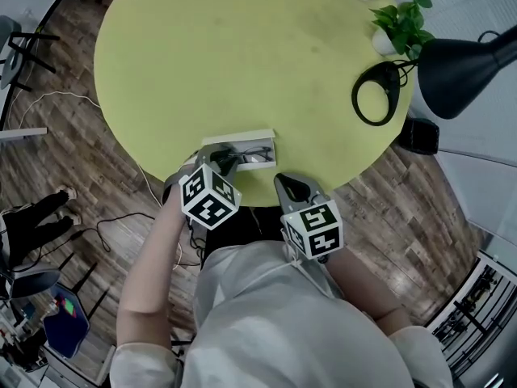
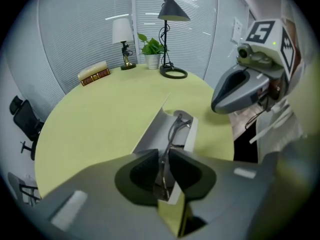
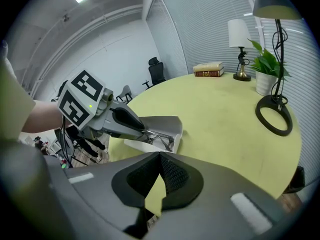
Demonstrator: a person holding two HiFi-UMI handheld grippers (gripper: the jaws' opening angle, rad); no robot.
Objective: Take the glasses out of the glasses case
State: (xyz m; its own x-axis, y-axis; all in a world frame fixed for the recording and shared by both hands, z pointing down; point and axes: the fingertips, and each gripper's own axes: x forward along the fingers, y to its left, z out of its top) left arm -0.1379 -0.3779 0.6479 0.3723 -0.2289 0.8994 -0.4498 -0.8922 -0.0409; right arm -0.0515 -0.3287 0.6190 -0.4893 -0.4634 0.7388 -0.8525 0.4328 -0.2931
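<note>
One left gripper [image 2: 167,156] tips down into one open white case [image 2: 150,136] at the near edge of the table [image 1: 242,47]. Its jaws are pinched on one pair of glasses [image 2: 176,126], which lies in the case. One right gripper [image 3: 160,156] is just right of the case, jaws together, empty. Far rim: two stacked books [image 2: 93,73], one white-shade lamp [image 2: 120,31], one plant [image 2: 151,46], one black lamp [image 2: 172,9].

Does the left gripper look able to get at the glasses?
Probably yes: the glasses case lies open, nothing covers the glasses, and the left gripper has its jaws on their frame.
</note>
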